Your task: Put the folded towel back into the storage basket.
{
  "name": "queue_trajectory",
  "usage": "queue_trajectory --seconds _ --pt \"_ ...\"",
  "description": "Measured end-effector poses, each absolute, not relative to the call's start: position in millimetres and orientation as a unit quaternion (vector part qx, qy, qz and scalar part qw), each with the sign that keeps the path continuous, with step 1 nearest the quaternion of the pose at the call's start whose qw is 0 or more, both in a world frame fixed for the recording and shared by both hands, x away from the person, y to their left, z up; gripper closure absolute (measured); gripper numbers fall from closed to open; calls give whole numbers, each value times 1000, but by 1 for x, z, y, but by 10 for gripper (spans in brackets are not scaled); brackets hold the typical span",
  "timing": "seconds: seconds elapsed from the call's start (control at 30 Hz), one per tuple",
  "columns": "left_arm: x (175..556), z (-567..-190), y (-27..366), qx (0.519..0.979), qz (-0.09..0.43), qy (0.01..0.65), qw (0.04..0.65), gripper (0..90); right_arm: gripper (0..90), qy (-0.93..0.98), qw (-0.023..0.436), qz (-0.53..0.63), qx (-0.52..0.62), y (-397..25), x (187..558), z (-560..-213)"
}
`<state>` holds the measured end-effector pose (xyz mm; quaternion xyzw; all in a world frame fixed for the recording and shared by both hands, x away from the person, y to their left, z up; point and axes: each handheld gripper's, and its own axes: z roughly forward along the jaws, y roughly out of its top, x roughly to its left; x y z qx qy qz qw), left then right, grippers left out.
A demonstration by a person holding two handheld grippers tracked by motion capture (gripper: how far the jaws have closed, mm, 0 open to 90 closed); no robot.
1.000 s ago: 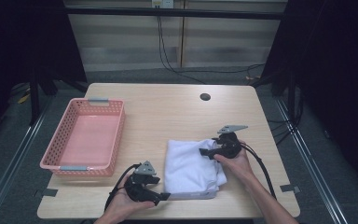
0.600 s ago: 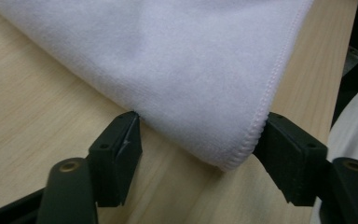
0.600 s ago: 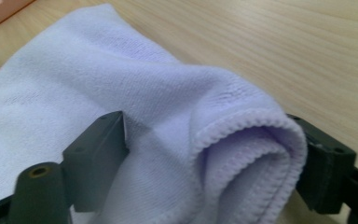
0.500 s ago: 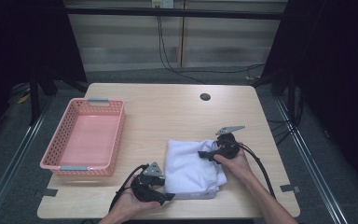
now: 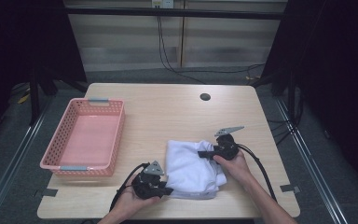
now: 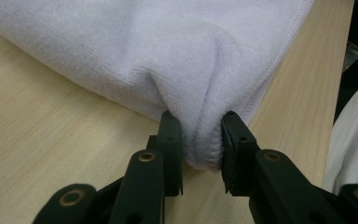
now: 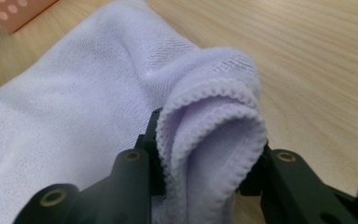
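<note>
On a pale wood tabletop (image 5: 168,116), both tongs clamp the folded white towel (image 5: 189,168): left tongs (image 6: 200,140), right tongs (image 7: 205,154); pink basket (image 5: 81,140) awaits, empty.

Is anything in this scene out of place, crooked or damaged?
Nothing stands out. The white towel lies folded, slightly rumpled, on the table; both the left gripper and right gripper pinch its edges. The pink basket sits straight and undamaged.

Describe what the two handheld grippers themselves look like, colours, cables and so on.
Both are black. The left claw and right claw each carry a grey three-cornered plate on top and trail a black cable. Up close, the jaws are flat black bars with brass-coloured rivets. The forearms show no sleeves.
</note>
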<state>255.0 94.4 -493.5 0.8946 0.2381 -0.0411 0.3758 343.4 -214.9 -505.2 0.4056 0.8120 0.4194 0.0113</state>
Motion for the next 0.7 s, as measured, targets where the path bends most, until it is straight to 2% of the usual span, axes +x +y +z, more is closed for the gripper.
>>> queue_trajectory --seconds 0.3,0.7 --pt "257 -492 96 895 -48 239 373 737 677 811 3 420 408 -216 345 -505" --pt "260 -482 101 874 -72 252 409 752 704 793 -19 441 420 -221 349 -498"
